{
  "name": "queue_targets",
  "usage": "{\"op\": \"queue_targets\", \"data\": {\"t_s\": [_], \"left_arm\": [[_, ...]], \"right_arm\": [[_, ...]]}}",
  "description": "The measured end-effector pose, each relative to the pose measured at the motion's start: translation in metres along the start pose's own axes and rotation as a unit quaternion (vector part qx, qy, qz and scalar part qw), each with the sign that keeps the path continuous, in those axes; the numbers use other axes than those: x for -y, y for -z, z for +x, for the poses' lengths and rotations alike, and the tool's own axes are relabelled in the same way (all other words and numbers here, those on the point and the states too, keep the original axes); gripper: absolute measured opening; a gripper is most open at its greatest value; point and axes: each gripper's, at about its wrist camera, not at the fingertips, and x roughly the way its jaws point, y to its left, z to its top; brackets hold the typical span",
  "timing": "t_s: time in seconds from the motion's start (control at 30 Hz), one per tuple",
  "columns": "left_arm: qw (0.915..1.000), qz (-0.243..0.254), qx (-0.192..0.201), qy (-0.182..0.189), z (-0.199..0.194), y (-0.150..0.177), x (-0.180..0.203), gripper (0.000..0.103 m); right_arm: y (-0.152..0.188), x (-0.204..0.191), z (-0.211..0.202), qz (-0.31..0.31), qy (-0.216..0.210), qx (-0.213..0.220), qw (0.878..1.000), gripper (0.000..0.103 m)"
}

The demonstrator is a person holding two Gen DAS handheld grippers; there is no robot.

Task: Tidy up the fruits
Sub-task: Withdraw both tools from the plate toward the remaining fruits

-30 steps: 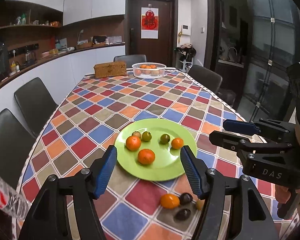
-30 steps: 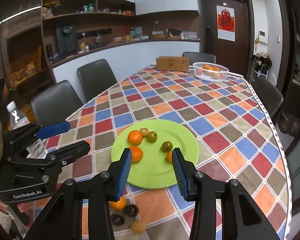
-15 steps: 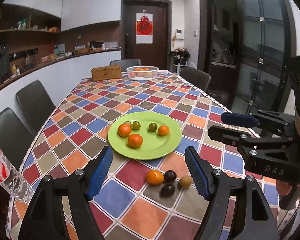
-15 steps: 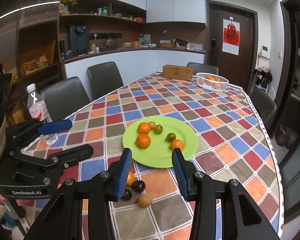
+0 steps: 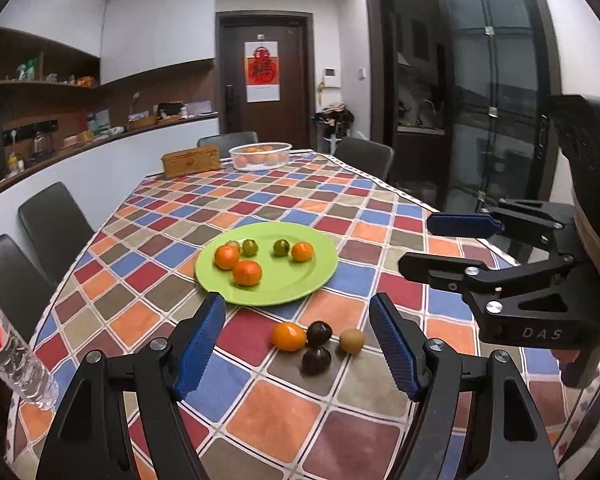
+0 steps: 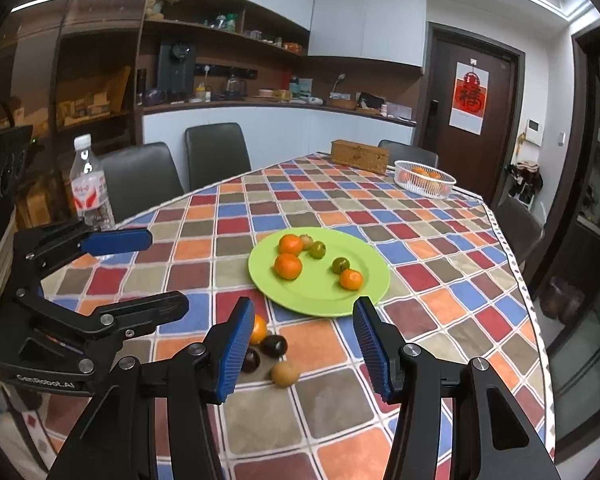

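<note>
A green plate on the checkered tablecloth holds several small fruits: oranges and green ones. In front of it lie a loose orange, two dark fruits and a tan fruit. My left gripper is open and empty, above the table just short of the loose fruits. My right gripper is open and empty, near the same fruits. Each gripper shows in the other's view.
A water bottle stands at the table's left edge. A white basket of oranges and a wicker box stand at the far end. Dark chairs line the table.
Both grippers have pulled back and risen away from the plate, so the loose fruits in front of it came fully into view. Both stayed open.
</note>
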Motion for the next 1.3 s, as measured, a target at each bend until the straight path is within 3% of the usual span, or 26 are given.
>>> {"op": "queue_targets", "data": {"t_s": [0.6,0.77,0.9,1.17,1.3], "left_arm": [[0.9938,0.061,-0.074,0.056,0.053,0.036,0.006,0.071],[0.9907,0.065,-0.099,0.067,0.071,0.042,0.003,0.059],[0.9885,0.065,-0.112,0.078,0.083,0.044,0.001,0.058],[0.9822,0.056,-0.148,0.101,0.105,0.048,-0.002,0.044],[0.9800,0.053,-0.159,0.108,0.111,0.048,-0.003,0.044]], "right_arm": [[0.036,-0.006,0.048,-0.051,-0.033,-0.085,0.995,0.052],[0.044,-0.007,0.064,-0.060,-0.044,-0.103,0.992,0.052],[0.050,-0.002,0.080,-0.054,-0.057,-0.126,0.989,0.050],[0.059,0.001,0.100,-0.048,-0.081,-0.152,0.984,0.043],[0.062,0.002,0.107,-0.041,-0.092,-0.161,0.982,0.041]]}}
